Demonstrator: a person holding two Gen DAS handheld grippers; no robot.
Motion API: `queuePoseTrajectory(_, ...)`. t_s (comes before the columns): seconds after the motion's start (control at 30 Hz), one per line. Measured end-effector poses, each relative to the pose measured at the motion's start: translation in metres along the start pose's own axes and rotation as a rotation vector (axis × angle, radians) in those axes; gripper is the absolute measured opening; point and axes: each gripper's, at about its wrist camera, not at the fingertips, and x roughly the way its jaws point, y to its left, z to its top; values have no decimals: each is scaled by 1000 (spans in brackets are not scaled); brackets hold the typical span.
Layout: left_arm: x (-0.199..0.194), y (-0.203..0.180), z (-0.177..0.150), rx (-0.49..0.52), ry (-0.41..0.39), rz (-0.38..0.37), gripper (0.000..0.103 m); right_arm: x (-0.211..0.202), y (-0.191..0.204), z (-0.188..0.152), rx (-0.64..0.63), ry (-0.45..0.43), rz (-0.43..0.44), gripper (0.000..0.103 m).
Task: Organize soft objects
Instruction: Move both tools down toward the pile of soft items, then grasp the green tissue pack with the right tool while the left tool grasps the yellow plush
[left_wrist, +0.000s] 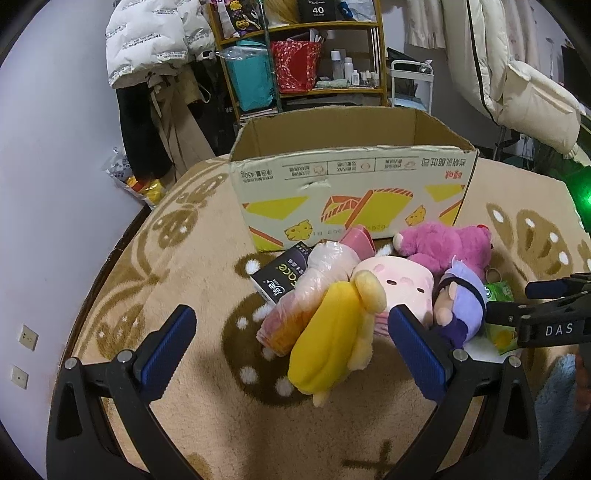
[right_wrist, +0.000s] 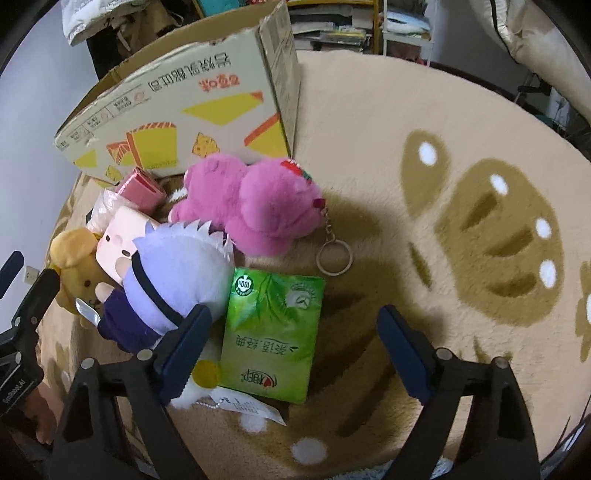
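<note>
**Yellow plush between my left jaws**

My left gripper (left_wrist: 291, 350) stands wide, empty; the long yellow plush toy (left_wrist: 332, 339) lies between its pads, axis toward one o'clock, the open cardboard box (left_wrist: 351, 184) at twelve. Right gripper (right_wrist: 291, 347) wide over the green tissue pack (right_wrist: 273, 332).

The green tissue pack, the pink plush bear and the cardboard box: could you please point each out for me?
green tissue pack (right_wrist: 271, 332), right wrist view, middle of its printed front.
pink plush bear (right_wrist: 258, 206), right wrist view, its furry body.
cardboard box (left_wrist: 351, 192), left wrist view, its printed front wall.
</note>
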Motion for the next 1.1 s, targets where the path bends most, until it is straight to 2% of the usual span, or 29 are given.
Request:
queuePoseTrajectory(0.27, 9, -6, -4, 10, 20, -19, 102, 5, 0, -1, 16, 24, 26, 90)
queuePoseTrajectory(0.33, 9, -5, -4, 8, 19, -28, 100, 5, 1, 0, 9, 25, 22, 90)
queuePoseTrajectory(0.4, 10, -5, -4, 7, 27, -38, 89, 5, 3, -1, 4, 28, 20, 89)
queuePoseTrajectory(0.5, 14, -5, -6, 7, 43, -40, 82, 9, 5, -5, -5, 52, 23, 80)
queuePoseTrajectory(0.63, 15, -4, -7, 6, 50, -52, 73, 19, 14, -7, -26, 84, 20, 61)
queuePoseTrajectory(0.73, 14, -6, -8, 11, 52, -99, 54, 20, 21, -7, -47, 71, 11, 59)
queuePoseTrajectory(0.8, 11, -8, -8, 17, 45, -117, 36, 21, 23, -7, -51, 66, 16, 59)
queuePoseTrajectory(0.9, 6, -10, -10, 30, 31, -125, 30, 22, 29, -6, -49, 49, 47, 59)
queuePoseTrajectory(1.1, -2, -4, -10, 8, 12, -116, 29, 14, 39, 1, -40, 7, 39, 59)
